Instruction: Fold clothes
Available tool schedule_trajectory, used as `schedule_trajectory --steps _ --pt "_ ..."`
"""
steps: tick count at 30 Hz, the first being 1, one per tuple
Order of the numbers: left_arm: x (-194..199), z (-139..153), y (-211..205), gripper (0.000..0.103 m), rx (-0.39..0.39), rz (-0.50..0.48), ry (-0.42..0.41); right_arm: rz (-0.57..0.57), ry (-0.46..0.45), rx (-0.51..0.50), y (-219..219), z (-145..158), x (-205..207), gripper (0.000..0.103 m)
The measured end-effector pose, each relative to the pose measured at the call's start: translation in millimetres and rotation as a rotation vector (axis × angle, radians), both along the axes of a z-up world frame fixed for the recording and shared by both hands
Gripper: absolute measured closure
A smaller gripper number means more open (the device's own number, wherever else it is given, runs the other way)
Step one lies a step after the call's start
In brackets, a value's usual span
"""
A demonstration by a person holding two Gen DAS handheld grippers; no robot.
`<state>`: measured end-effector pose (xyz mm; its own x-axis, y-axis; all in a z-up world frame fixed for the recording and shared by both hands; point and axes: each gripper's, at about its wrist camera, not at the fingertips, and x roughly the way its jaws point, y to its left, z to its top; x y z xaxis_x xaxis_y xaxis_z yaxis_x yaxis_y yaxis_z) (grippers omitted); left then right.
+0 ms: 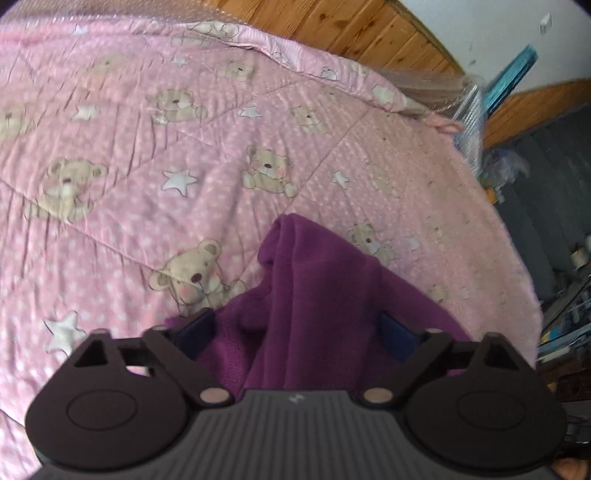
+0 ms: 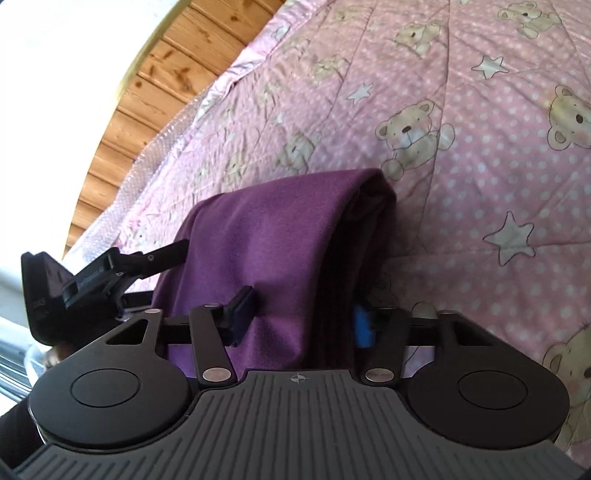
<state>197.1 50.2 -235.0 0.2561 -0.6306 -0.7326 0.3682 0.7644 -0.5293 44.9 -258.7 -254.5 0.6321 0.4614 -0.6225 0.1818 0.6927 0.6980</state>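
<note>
both my left gripper [image 1: 295, 332] and right gripper [image 2: 299, 317] clamp the purple garment [image 2: 266, 251], held bunched over the bed [image 1: 147, 147]. mid-fold, i judge. next it needs laying flat toward twelve o'clock.

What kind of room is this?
Most likely a bedroom. A pink quilt printed with teddy bears and stars covers what looks like a bed, wood panelling runs behind it, and both grippers hold a purple garment over it.
</note>
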Motion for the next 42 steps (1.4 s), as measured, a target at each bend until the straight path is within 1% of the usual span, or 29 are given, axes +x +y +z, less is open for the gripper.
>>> schedule_trajectory --steps 1,2,3,5,6,9,10,11,12,13,14,15,16,17,18,19,20,21,23,24,26,28,30,33,35,37,39,42 --pt "-2.1 3.7 3.4 0.059 -0.014 0.017 0.008 0.009 -0.001 0.008 -1.3 -2.4 4.9 0.079" --pt "-4.2 7.9 6.9 0.07 -0.025 0.036 0.015 0.037 -0.015 -0.007 -1.7 4.2 11.7 0.08" --pt "-4.2 13.4 9.8 0.075 -0.049 0.064 0.019 0.07 -0.033 -0.03 -1.7 13.6 19.0 0.081" --pt "-3.7 24.9 15.5 0.091 -0.102 0.121 0.028 0.123 -0.078 -0.058 -10.1 33.1 41.8 0.082" --pt "-0.5 31.9 13.6 0.09 -0.134 0.149 0.029 0.15 -0.098 -0.069 -16.3 42.9 56.6 0.082" --pt "26.9 49.8 -15.1 0.086 -0.132 0.219 -0.021 0.246 -0.137 -0.139 -37.9 65.5 119.4 0.082" --pt "41.7 51.5 -29.5 0.083 -0.119 0.236 -0.043 0.27 -0.145 -0.174 -45.1 69.2 145.9 0.082" --pt "57.4 52.5 -44.6 0.076 -0.103 0.253 -0.065 0.291 -0.151 -0.209 -52.0 72.3 172.7 0.082" --pt "73.5 49.1 -59.9 0.074 -0.078 0.27 -0.076 0.298 -0.136 -0.237 -56.7 70.1 193.9 0.082" --pt "88.1 41.5 -71.5 0.071 -0.046 0.276 -0.066 0.3 -0.114 -0.264 -60.7 66.3 213.4 0.081" --pt "102.4 33.2 -82.4 0.07 -0.013 0.28 -0.054 0.301 -0.092 -0.291 -64.7 62.4 232.9 0.079" --pt "106.1 26.2 -84.8 0.07 0.01 0.287 -0.038 0.303 -0.07 -0.317 -68.7 58.6 252.4 0.076" --pt "108.0 19.3 -85.8 0.068 0.031 0.295 -0.021 0.305 -0.048 -0.344 -72.6 54.7 271.9 0.067" --pt "109.9 12.4 -86.7 0.06 0.051 0.303 -0.005 0.306 -0.026 -0.37 -76.6 50.8 291.3 0.062" --pt "102.9 13.2 -81.6 0.06 0.04 0.316 -0.011 0.297 -0.035 -0.39 -82.0 50.1 292.3 0.059" --pt "91.1 17.6 -73.4 0.058 0.026 0.34 -0.024 0.285 -0.054 -0.409 -87.8 50.3 287.2 0.054" --pt "77.7 22.6 -64.4 0.053 0.002 0.364 -0.032 0.255 -0.088 -0.411 -90.4 56.9 275.3 0.056" --pt "63.9 27.1 -58.1 0.051 -0.03 0.38 -0.026 0.218 -0.126 -0.37 -92.4 65.9 256.1 0.057" --pt "39.7 32.6 -51.3 0.048 -0.084 0.391 -0.003 0.168 -0.159 -0.203 -108.2 72.1 219.7 0.055" --pt "32.7 32.1 -54.8 0.048 -0.087 0.386 0.009 0.15 -0.153 -0.124 -113.7 71.1 202.8 0.054" --pt "22.1 29.8 -66.5 0.044 -0.091 0.363 0.027 0.119 -0.106 0.002 -118.2 57.4 173.0 0.053" --pt "19.7 23.7 -81.3 0.044 -0.082 0.34 0.042 0.073 -0.049 0.091 -118.1 39.8 150.4 0.053" --pt "19.5 16.6 -95.0 0.044 -0.061 0.334 0.063 0.025 -0.006 0.179 -115.4 23.9 137.6 0.052" --pt "16.9 15.0 -102.5 0.045 -0.065 0.341 0.063 0.035 0.024 0.252 -98.8 7.9 141.4 0.05" --pt "15.0 14.2 -107.1 0.045 -0.068 0.346 0.063 0.039 0.038 0.267 -88.5 0.2 150.4 0.05" --pt "8.3 16.8 -102.3 0.044 -0.082 0.366 0.042 0.042 0.051 0.279 -78.4 -7.2 160.2 0.05" --pt "-0.5 18.5 -92.5 0.044 -0.093 0.404 0.023 0.009 0.073 0.32 -74.1 -12.8 164.4 0.05" --pt "-15.9 -5.0 -74.9 0.041 -0.2 0.502 0.116 -0.034 0.093 0.364 -69.9 -18.7 161.7 0.05"
